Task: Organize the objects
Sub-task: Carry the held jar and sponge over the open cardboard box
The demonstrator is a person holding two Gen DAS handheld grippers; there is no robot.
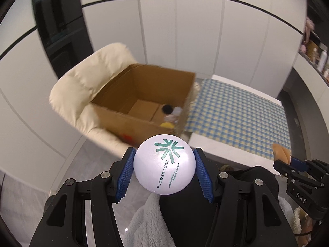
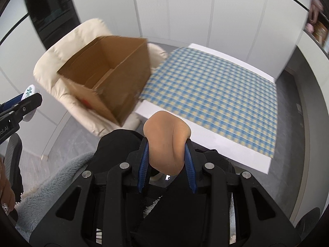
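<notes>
Cardboard box [image 1: 144,100] sits open-topped on a cream armchair [image 1: 82,86], ahead of both hands and a little to their left, with the checked cloth [image 1: 236,111] of the white desk [image 2: 205,144] touching or nearly touching its right side. Everything seems to turn on that box — each gripper is loaded and pointed down toward it.

The left gripper [image 1: 164,168] is clamped at a middling width on a round white powder compact [image 1: 164,164], its printed lid facing the camera, blue pads [image 1: 202,175] pressing on opposite edges. The right gripper [image 2: 167,160] is squeezed narrow on a soft tan makeup sponge [image 2: 166,142], which bulges out above the pads.

From the left wrist view the box mouth lies straight ahead and above the compact, so I judge the left hand the nearer and better lined up; from the right wrist view the box lies off to the upper left, with a corner [image 2: 121,121] turned toward it.

Inside, a few small things already lie in the near right corner — a dark cap [image 1: 167,109], something yellow [image 1: 166,125] — while the left half of the floor looks bare. The near wall is the edge to clear. A person's lap in dark trousers and a grey fleece [image 1: 144,222] lies under both grippers.
</notes>
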